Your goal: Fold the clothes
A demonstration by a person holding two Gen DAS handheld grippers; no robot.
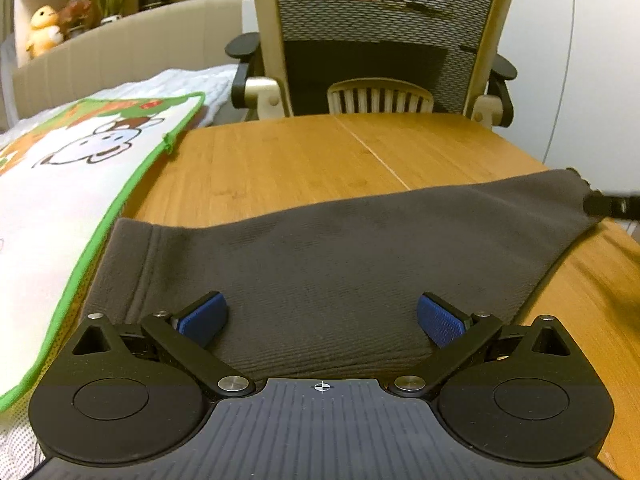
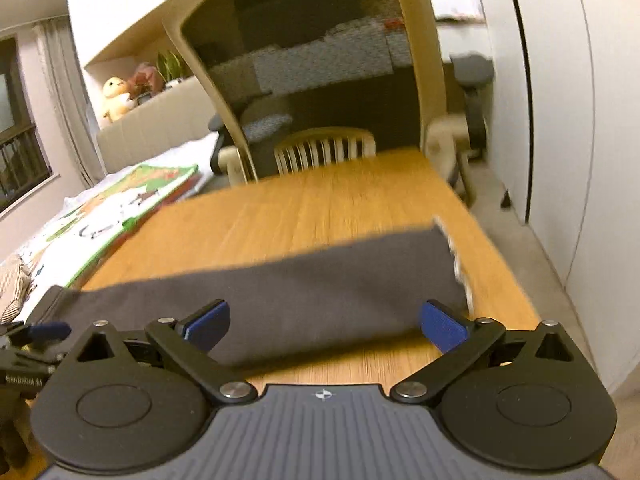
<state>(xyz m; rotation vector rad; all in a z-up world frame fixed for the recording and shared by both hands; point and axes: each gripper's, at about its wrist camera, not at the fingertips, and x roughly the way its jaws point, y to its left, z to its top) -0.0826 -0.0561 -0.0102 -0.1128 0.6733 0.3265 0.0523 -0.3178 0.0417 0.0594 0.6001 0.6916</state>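
A dark grey garment (image 1: 340, 264) lies folded into a long strip across the wooden table (image 1: 300, 160). My left gripper (image 1: 322, 318) hovers over its near edge, open, with its blue pads (image 1: 204, 316) wide apart and nothing pinched. At the strip's far right end a black finger of the other gripper (image 1: 612, 204) shows. In the right wrist view, which is blurred, the same garment (image 2: 320, 292) stretches across the table (image 2: 320, 208). My right gripper (image 2: 325, 325) stands open over its right part, pads (image 2: 442, 326) clear of the cloth. The left gripper (image 2: 36, 332) sits at the strip's left end.
A cartoon-printed cloth with green edging (image 1: 60, 200) lies on a bed against the table's left side. A mesh-backed office chair (image 1: 380, 40) stands behind the table's far edge. A white wall (image 2: 560, 120) runs along the right, with floor below it.
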